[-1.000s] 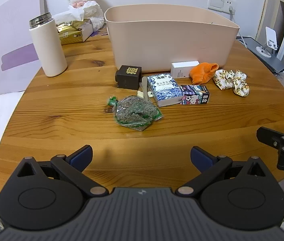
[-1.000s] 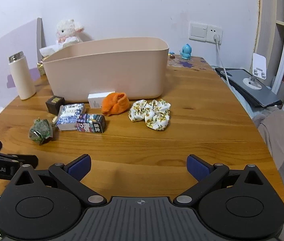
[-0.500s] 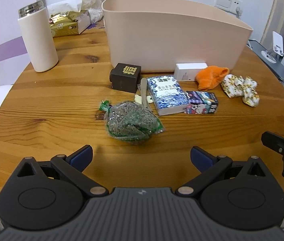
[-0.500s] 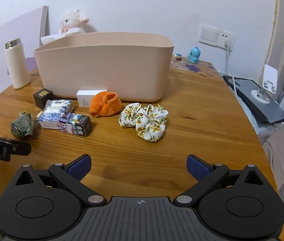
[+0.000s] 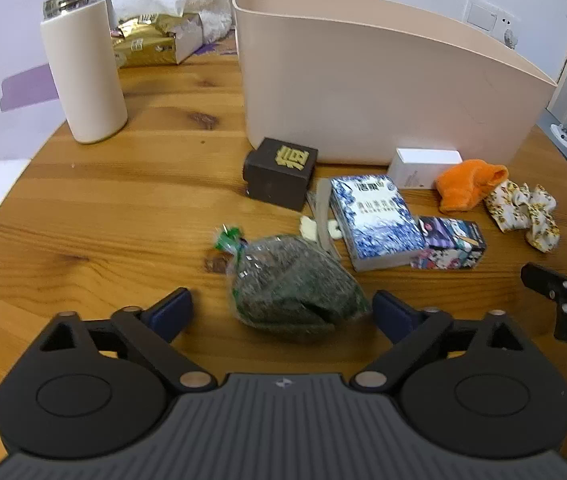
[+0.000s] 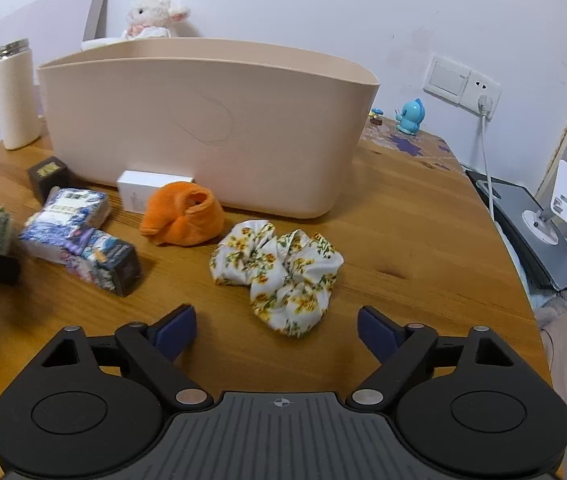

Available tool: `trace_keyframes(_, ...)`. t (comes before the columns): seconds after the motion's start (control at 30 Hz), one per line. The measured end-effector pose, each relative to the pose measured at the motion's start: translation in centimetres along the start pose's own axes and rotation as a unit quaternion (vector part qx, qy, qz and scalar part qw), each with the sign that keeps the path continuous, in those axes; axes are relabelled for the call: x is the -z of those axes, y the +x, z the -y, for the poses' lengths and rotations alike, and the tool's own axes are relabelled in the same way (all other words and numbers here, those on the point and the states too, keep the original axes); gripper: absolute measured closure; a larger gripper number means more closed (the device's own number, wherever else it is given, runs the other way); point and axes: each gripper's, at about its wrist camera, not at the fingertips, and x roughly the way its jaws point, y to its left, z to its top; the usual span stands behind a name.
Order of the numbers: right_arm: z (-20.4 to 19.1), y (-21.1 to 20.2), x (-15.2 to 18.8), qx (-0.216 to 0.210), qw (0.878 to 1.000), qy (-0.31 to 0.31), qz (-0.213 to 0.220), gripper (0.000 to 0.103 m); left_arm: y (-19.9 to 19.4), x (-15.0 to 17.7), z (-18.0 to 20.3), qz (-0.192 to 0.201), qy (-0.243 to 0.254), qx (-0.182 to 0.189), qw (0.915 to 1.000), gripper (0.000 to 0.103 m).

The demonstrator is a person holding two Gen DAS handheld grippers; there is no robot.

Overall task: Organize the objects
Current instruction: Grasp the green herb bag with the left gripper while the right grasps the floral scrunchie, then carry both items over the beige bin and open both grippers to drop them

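Clutter lies in front of the bin (image 5: pixel 383 80), so I hold both tongs spread and empty, left gripper (image 5: pixel 283 312) straddling the green bag (image 5: pixel 291 288), right gripper (image 6: pixel 275 328) facing the scrunchie (image 6: pixel 279 272).

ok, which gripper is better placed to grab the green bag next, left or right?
Left. The left gripper is open with the green bag already between its fingers. The right gripper is open in front of the flowered scrunchie, off to the bag's side.
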Motion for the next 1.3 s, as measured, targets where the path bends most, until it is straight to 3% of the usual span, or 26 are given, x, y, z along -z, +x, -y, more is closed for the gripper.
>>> trace_keyframes(0.1, 0.1, 0.6, -0.5, 0.001, 1.000, 0.003, 0.001, 0.019, 0.1, -0.1, -0.2, 0.005, 0.005, 0.000, 1.0000, 0.013)
trace_keyframes(0.27, -0.4, 0.8, -0.7, 0.003, 1.000, -0.005, 0.012, 0.037, 0.0, -0.4, -0.4, 0.012, 0.016, -0.004, 0.9998, 0.032)
trace_keyframes(0.37, -0.9, 0.8, -0.8, 0.010, 1.000, -0.008, 0.010, 0.073, 0.1, -0.5, -0.6, 0.014, 0.019, 0.001, 0.9997, 0.034)
trace_keyframes(0.43, -1.1, 0.8, -0.8, 0.011, 1.000, -0.005, 0.009, 0.085, 0.1, -0.4, -0.6, 0.019, 0.022, 0.004, 0.9996, 0.039)
trace_keyframes(0.5, -1.1, 0.8, -0.7, 0.010, 1.000, 0.000, 0.008, 0.090, 0.1, -0.3, -0.8, 0.024, 0.021, 0.009, 0.9995, 0.041)
trace_keyframes(0.67, -0.9, -0.3, -0.3, 0.000, 0.999, 0.033, 0.009, 0.094, -0.3, -0.2, -1.3, 0.026, 0.012, 0.016, 0.9995, 0.044)
trace_keyframes(0.87, -0.8, -3.5, -0.7, 0.008, 0.998, 0.051, 0.041, 0.095, -1.8, -0.1, -2.0, 0.041, 0.009, 0.020, 0.9989, 0.045)
trace_keyframes(1.3, 0.4, -8.3, -6.2, 0.020, 0.987, 0.075, 0.141, 0.095, -6.9, -4.0, -2.4, 0.136, 0.026, 0.020, 0.9902, 0.045)
